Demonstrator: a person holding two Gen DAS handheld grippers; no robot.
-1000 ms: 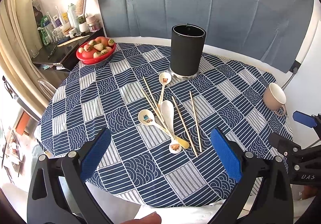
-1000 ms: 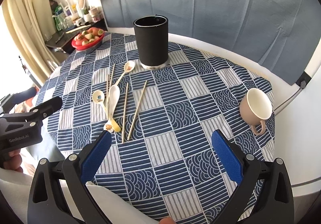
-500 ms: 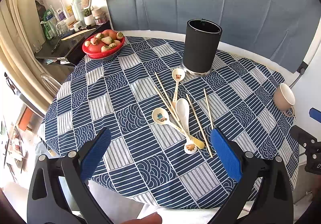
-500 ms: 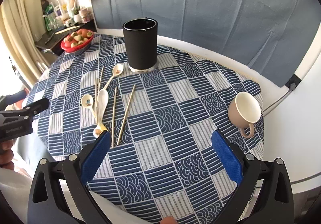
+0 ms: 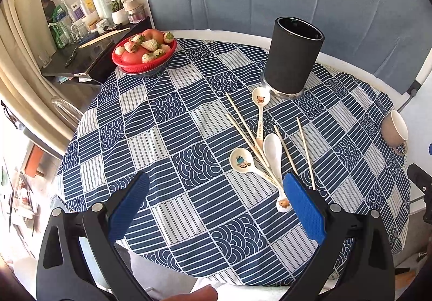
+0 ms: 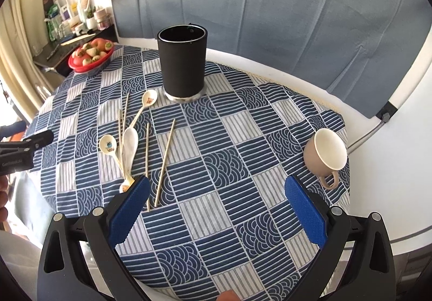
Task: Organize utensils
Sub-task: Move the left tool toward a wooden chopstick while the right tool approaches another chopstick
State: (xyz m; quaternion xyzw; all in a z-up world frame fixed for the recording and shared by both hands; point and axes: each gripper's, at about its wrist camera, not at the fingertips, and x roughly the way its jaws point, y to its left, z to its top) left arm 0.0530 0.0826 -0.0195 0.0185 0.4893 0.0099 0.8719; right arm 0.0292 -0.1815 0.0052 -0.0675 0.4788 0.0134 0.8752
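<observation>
A tall black utensil holder (image 5: 293, 55) stands upright at the far side of the round table; it also shows in the right wrist view (image 6: 182, 62). Three white ceramic spoons (image 5: 272, 151) and several wooden chopsticks (image 5: 303, 150) lie loose on the blue patterned cloth in front of it, also in the right wrist view (image 6: 129, 143). My left gripper (image 5: 216, 206) is open and empty above the near table edge, left of the spoons. My right gripper (image 6: 216, 206) is open and empty above the near edge, right of the chopsticks (image 6: 166, 163).
A beige mug (image 6: 325, 156) lies on its side at the table's right edge. A red bowl of fruit (image 5: 144, 51) sits at the far left. A dark shelf with bottles (image 5: 89, 26) stands behind it. A grey-blue backdrop hangs behind the table.
Both grippers have drifted left and slightly nearer over the table, so the utensils and holder sit further right in the left view. Both stay open and empty. Nothing on the table moved.
</observation>
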